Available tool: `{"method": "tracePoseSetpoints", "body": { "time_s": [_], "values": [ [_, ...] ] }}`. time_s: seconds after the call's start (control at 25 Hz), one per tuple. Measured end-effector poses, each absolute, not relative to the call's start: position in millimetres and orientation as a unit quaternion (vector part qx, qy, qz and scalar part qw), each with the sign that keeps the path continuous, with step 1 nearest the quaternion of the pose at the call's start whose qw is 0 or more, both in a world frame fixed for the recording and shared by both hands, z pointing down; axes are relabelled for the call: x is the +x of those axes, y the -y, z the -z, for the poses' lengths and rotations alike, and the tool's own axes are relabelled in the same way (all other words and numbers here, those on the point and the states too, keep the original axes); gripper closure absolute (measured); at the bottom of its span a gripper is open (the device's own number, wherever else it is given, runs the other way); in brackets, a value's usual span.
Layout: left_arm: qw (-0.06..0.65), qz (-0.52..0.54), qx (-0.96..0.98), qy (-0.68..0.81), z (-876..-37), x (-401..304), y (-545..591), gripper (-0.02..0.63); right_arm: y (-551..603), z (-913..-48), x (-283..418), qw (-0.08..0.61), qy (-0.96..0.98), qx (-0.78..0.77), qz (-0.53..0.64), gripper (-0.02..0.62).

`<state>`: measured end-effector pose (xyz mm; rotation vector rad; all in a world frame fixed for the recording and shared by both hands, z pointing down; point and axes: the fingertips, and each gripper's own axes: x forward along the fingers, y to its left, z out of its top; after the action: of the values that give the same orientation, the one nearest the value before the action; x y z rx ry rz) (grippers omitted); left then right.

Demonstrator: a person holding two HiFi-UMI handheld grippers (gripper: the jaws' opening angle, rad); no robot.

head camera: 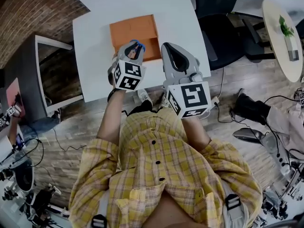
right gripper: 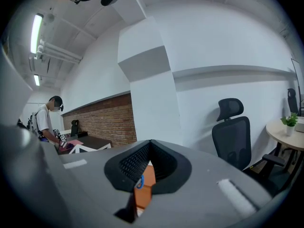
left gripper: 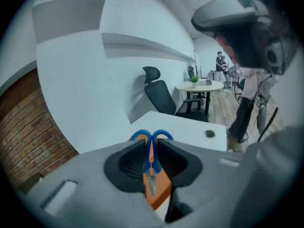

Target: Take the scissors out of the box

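The scissors [head camera: 137, 46], with blue handles, hang just above the flat orange box [head camera: 134, 28] on the white table [head camera: 95, 56]. My left gripper [head camera: 132, 50] is shut on them. In the left gripper view the scissors [left gripper: 151, 152] stand between the dark pads [left gripper: 129, 164], blue loops pointing away and the metal blades pointing back at the camera, with the orange box [left gripper: 159, 190] below. My right gripper [head camera: 170, 48] hovers beside the box's right edge, jaws shut and empty. Its own view shows its gripper [right gripper: 150, 144] tips meeting, and below them the box [right gripper: 145, 183] and a bit of blue handle [right gripper: 139, 183].
A black office chair [head camera: 219, 27] stands right of the table, with a round table bearing a plant [head camera: 285, 32] further right. A grey cabinet [head camera: 28, 75] and a brick wall are at the left. Cables lie on the wooden floor. A person [right gripper: 47, 122] stands at a far desk.
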<state>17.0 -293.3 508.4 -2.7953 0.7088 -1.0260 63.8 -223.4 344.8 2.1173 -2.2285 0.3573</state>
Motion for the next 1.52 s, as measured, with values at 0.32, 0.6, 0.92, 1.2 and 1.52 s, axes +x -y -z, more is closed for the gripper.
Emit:
{"method": "tracePoseSetpoints", "body": {
  "time_s": [0.32, 0.6, 0.92, 1.2, 1.52],
  "values": [
    [-0.027, 0.278, -0.913, -0.296, -461.6, -3.5, 285.9, 0.525, 226.1, -331.6, 49.9, 0.021, 0.73, 0.674, -0.106, 0.589],
    [-0.04, 0.228, -0.917, -0.324, -423.2, -12.2, 290.1, 0.523, 231.7, -324.6, 42.5, 0.02, 0.737, 0.668, -0.099, 0.589],
    [-0.052, 0.158, -0.92, -0.354, -371.6, -16.7, 287.8, 0.523, 233.0, -314.8, 42.7, 0.024, 0.74, 0.667, -0.087, 0.584],
    [-0.054, 0.111, -0.921, -0.37, -344.9, -11.2, 281.1, 0.523, 239.4, -309.6, 43.8, 0.017, 0.747, 0.66, -0.079, 0.594],
    [-0.036, 0.076, -0.919, -0.384, -313.0, -26.8, 282.4, 0.523, 241.7, -295.3, 33.9, 0.013, 0.752, 0.657, -0.055, 0.595]
  ]
}}
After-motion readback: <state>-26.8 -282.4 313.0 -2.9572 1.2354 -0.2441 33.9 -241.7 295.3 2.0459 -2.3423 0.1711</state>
